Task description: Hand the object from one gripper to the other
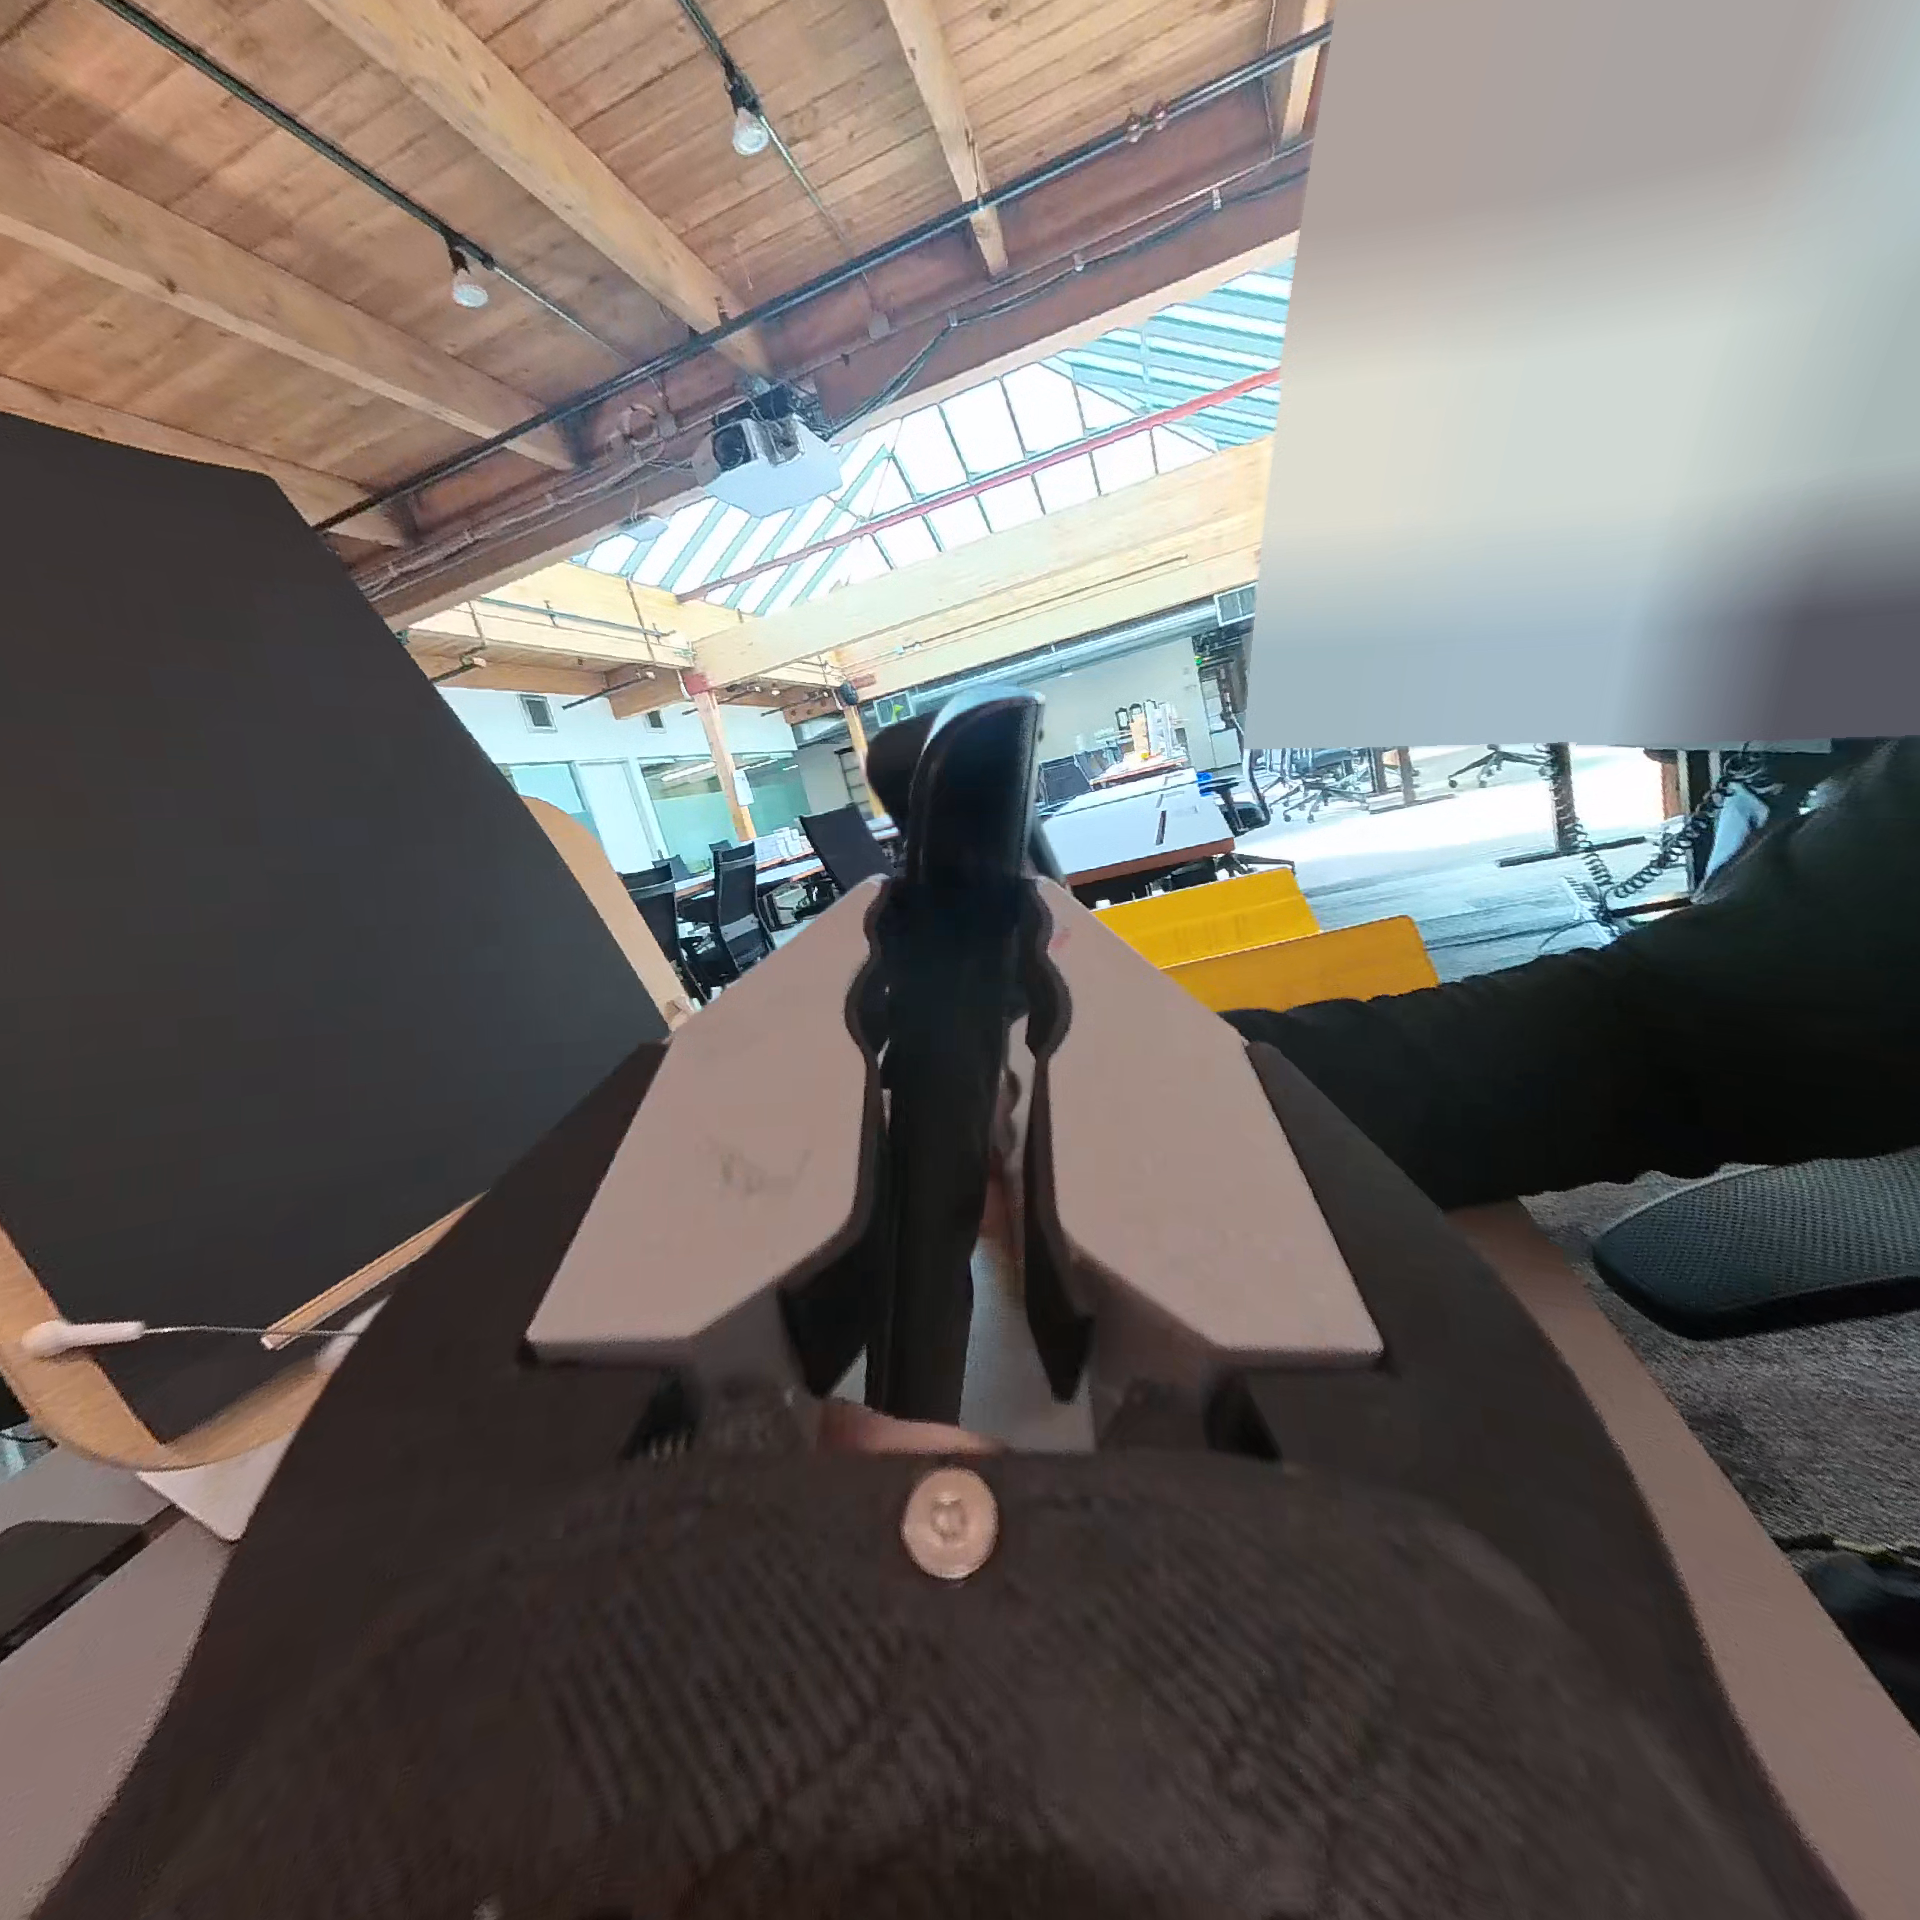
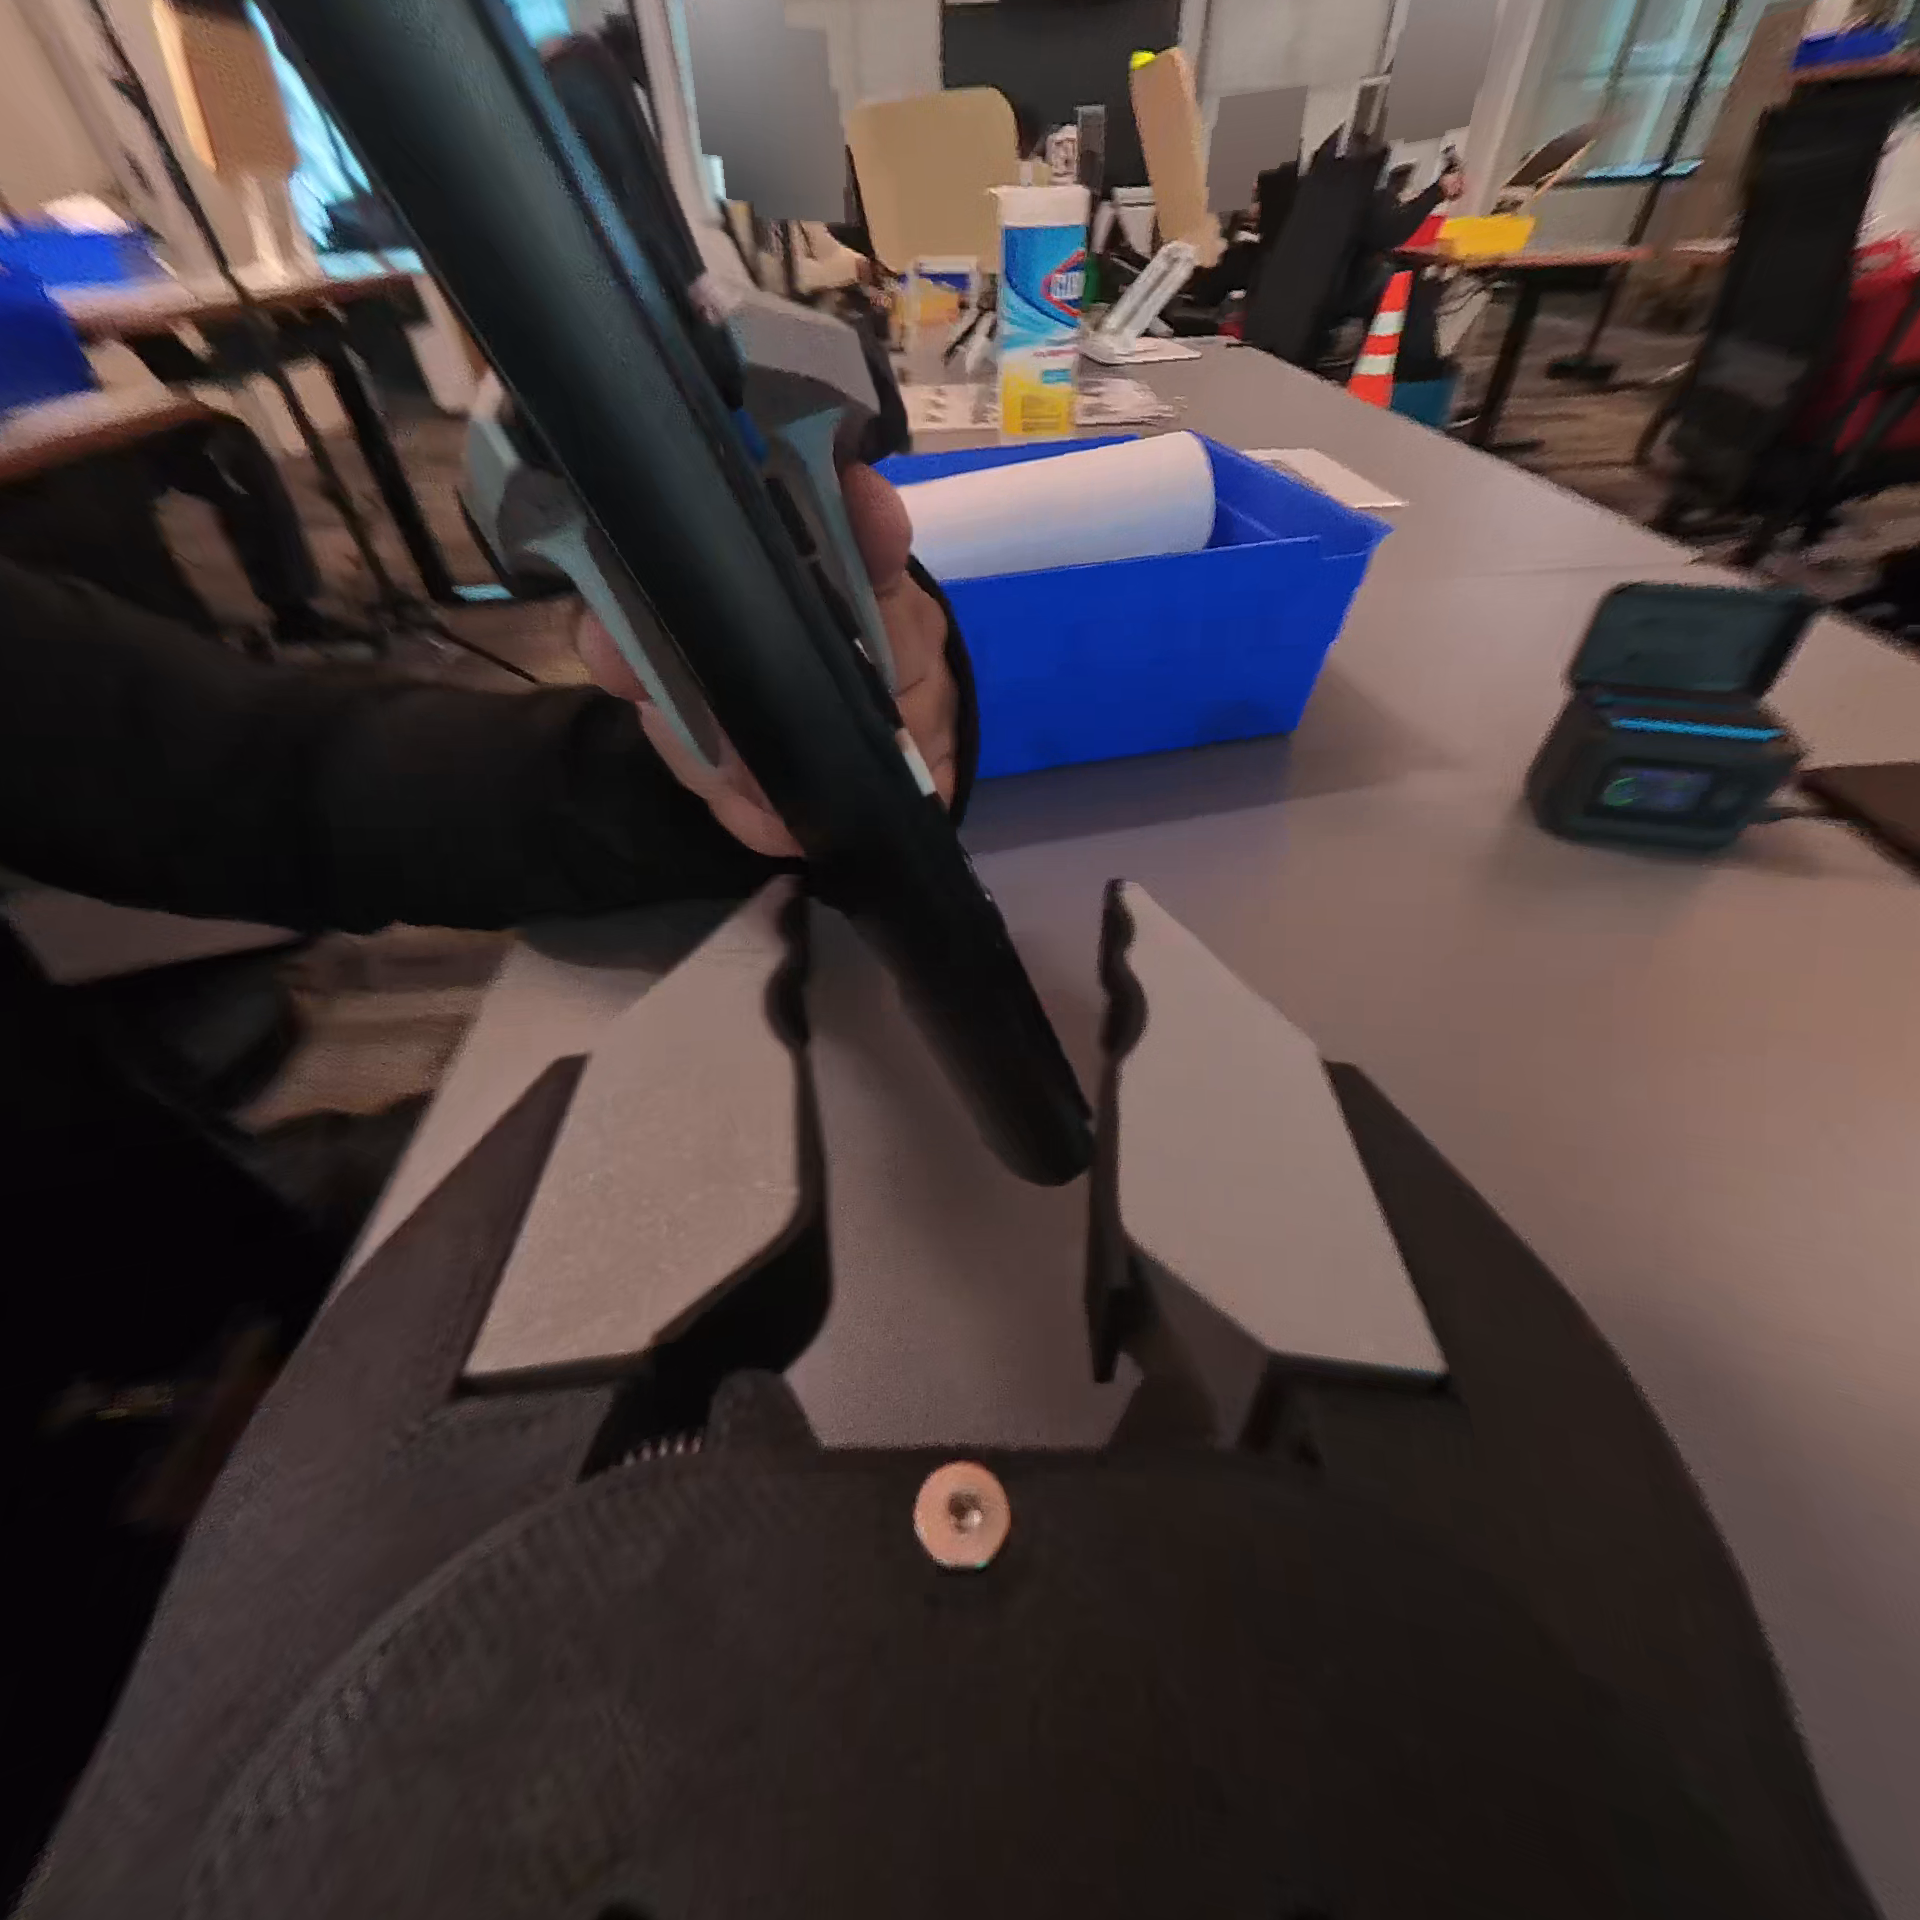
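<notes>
A long, slim black object (image 1: 971,831) is clamped between the fingers of my left gripper (image 1: 966,904), which points up toward the ceiling. In the right wrist view the same object (image 2: 644,416) slants down from the upper left. A hand holds the left gripper, whose fingers (image 2: 816,447) grip the object's middle. Its lower end (image 2: 1029,1122) lies between the fingers of my right gripper (image 2: 956,899). That gripper is open, its jaws standing apart on either side of the object. The end is close to the right-hand finger; I cannot tell if they touch.
On the grey table (image 2: 1455,987) stand a blue bin (image 2: 1143,644) with a white roll (image 2: 1060,499), a wipes canister (image 2: 1039,301) and a small black case (image 2: 1662,727). A black sleeve (image 1: 1558,1060) crosses the right of the left wrist view; a dark panel (image 1: 208,883) is at its left. There is about 9 cm between the tips of the two grippers.
</notes>
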`<act>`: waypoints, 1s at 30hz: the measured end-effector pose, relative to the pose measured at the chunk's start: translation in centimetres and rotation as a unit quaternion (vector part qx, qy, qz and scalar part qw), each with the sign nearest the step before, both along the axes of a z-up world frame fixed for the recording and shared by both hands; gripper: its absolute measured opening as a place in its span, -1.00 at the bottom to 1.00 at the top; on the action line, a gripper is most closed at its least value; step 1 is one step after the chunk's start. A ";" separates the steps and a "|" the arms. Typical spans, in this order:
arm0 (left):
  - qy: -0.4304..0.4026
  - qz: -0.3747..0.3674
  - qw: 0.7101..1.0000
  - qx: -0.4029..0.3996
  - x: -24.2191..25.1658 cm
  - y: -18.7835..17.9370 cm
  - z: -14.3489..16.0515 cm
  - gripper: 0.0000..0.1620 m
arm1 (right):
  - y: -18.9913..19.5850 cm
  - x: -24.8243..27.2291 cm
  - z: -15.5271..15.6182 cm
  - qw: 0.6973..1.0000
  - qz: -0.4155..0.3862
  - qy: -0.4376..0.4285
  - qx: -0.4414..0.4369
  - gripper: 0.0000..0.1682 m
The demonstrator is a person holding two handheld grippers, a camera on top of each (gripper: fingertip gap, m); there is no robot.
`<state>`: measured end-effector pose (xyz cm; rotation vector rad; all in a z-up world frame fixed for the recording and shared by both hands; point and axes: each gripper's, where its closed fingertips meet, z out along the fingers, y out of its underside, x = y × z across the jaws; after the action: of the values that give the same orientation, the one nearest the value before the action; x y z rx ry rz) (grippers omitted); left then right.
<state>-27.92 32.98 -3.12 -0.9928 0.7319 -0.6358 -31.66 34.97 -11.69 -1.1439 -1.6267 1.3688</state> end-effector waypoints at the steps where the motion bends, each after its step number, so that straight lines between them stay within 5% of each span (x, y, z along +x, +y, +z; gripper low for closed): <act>1: 0.002 0.001 1.000 -0.002 0.1 0.1 -0.1 -0.73 | 0.0 0.0 0.0 1.000 -0.008 0.007 0.029 -0.56; 7: -0.035 0.091 0.995 -0.034 -3.5 2.6 0.3 -0.70 | 3.2 0.5 1.3 0.985 -0.110 0.039 0.130 -0.70; 11: -0.046 0.132 0.988 -0.058 -5.1 3.9 -0.1 -0.69 | 8.4 1.7 2.1 0.940 -0.265 0.031 0.214 -0.80; 17: 0.001 0.183 0.978 -0.104 -5.0 6.2 -2.7 -0.62 | 11.3 3.4 3.0 0.882 -0.352 0.027 0.312 -0.80; 25: -0.049 0.027 0.959 -0.277 -3.2 5.8 -4.6 0.09 | 12.3 4.3 3.6 0.718 -0.366 0.041 0.590 -0.79; 30: -0.151 -0.076 0.923 -0.345 -4.2 4.8 -3.0 0.14 | 12.0 4.2 4.0 0.656 -0.346 0.066 0.668 -0.79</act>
<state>-32.15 37.76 -6.17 -1.4440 0.3011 -1.2018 -27.43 47.00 -7.73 -0.5152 -1.2885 -0.3639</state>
